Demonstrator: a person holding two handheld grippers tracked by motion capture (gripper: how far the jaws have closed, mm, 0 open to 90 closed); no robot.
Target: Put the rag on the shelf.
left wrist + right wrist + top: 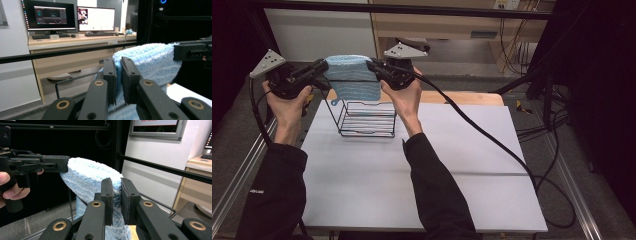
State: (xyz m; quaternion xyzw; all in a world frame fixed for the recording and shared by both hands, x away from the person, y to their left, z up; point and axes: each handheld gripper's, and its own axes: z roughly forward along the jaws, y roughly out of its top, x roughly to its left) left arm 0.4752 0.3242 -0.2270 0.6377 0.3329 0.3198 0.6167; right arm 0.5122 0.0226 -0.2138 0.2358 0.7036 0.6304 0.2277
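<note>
Holding a light-blue towel stretched between them, the left gripper and right gripper each pinch a top corner — jaws clamped on the pile. The cloth hangs just below both grippers, draped over the black wire rack on the white tabletop. Judging by this, the hanging step is underway; next comes lowering evenly, then letting go. Fluffy, thick terry — folded double.

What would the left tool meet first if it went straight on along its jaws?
Beyond the blue towel it already pinches, the left tool would likely meet the right tool gripping the towel's far edge; depth is uncertain.
</note>
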